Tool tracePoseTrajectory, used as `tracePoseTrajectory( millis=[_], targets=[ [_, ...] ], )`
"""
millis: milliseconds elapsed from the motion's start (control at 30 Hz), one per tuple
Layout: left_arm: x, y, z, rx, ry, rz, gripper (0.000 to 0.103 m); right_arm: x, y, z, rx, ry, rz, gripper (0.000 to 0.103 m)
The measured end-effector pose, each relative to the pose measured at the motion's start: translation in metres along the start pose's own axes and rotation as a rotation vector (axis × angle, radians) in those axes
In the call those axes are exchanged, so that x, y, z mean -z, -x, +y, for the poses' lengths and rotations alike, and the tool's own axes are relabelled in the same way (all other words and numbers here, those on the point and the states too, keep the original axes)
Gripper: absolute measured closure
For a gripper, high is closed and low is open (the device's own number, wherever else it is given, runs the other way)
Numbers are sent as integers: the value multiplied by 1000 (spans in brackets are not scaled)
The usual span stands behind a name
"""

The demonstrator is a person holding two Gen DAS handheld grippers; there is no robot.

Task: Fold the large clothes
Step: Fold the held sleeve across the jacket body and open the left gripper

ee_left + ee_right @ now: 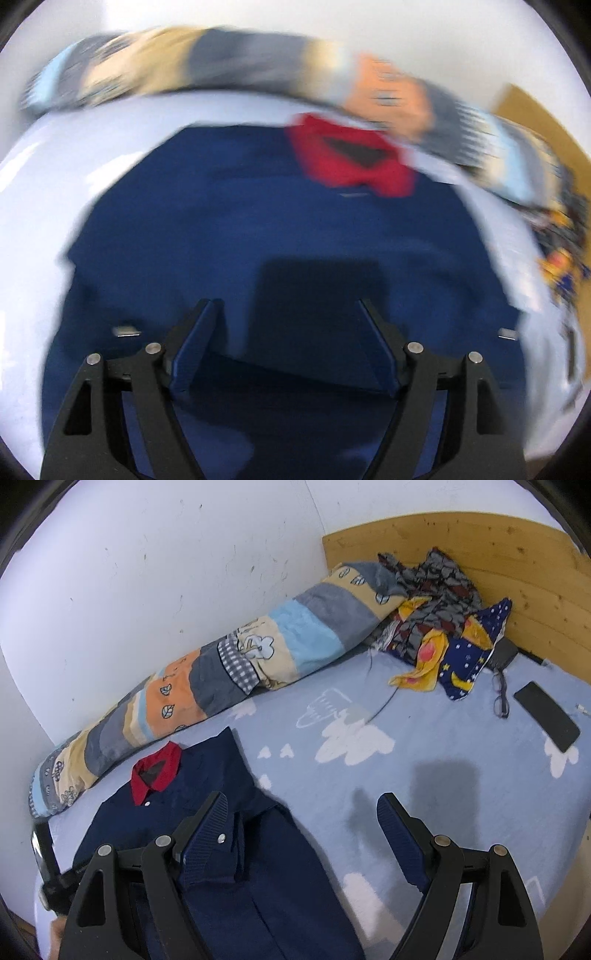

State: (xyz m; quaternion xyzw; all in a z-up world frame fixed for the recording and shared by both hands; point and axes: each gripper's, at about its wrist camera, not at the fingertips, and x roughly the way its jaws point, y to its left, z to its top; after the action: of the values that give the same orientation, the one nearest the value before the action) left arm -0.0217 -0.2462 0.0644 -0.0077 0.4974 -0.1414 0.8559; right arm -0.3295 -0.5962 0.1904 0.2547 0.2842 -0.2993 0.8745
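My 2 tongs, left tongs point(286, 306) and right tongs point(303, 805), hang wide open, empty, over the navy shirt point(207, 794) on the bed point(424, 757); folding looks barely begun.

the big dark blue shirt point(207, 834) lies flat on the bed, front side up. it has a red collar point(157, 771) at the top, near the long striped pillow roll, and the collar is open, with a dark patch showing inside. small white buttons run down the front. one side looks folded in over the middle, making a long straight edge. in the left wrist view the shirt point(258, 229) looks blurry and fills most of the picture.
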Motion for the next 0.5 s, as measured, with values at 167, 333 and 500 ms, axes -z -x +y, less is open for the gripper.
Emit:
tracePoseTrajectory(
  millis=[167, 333, 500],
  targets=[
    [20, -10, 29, -3, 15, 53, 23, 4, -8, 7, -25, 14, 38, 18],
    [57, 42, 8, 94, -53, -33, 23, 14, -20, 24, -75, 83, 113, 18],
    [121, 111, -9, 109, -185, -120, 23, 33, -16, 56, -97, 255, 107, 18]
  ],
)
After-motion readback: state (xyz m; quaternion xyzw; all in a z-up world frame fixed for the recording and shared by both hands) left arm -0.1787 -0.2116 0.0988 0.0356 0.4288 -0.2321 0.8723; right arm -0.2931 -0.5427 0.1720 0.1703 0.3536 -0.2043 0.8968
